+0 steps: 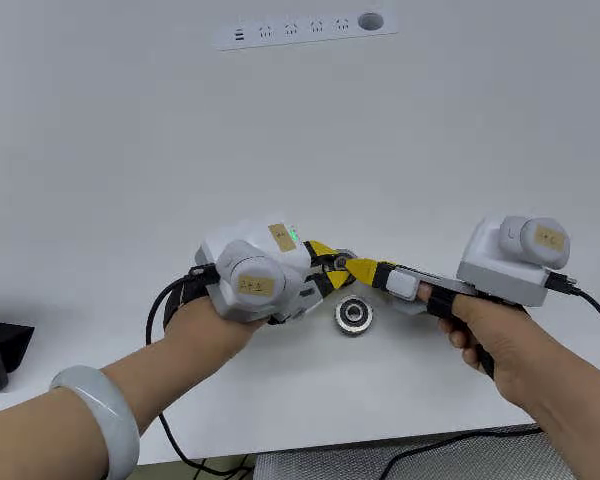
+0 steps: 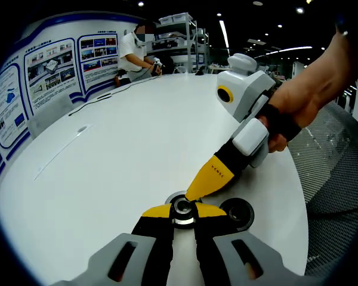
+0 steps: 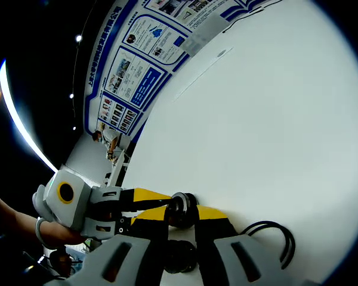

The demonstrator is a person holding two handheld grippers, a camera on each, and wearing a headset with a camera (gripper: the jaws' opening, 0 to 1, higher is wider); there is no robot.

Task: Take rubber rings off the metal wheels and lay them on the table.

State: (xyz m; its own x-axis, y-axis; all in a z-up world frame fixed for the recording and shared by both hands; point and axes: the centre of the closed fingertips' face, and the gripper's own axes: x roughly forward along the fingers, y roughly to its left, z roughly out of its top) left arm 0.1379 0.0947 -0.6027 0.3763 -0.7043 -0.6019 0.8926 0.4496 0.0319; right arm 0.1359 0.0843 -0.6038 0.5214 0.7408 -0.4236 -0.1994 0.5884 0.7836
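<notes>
left gripper (image 2: 183, 211) clamps a wheel (image 2: 182, 207); right gripper (image 2: 197, 187) bites the same wheel's rim. best to hold the wheel steady, peel its rubber ring (image 3: 190, 206) off sideways.

left gripper (image 2: 182, 213): fingers clamped on wheel (image 3: 182, 208) | right gripper (image 1: 354, 267): fingers pinching same wheel; tips meeting

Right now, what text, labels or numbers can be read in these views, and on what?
Nothing reads clearly.
Tan stickers on left gripper, which clamps the metal wheel: blurred.
Tan sticker on right gripper: blurred.
Black print on right gripper's yellow tip: too small.
Wall posters: too small.
</notes>
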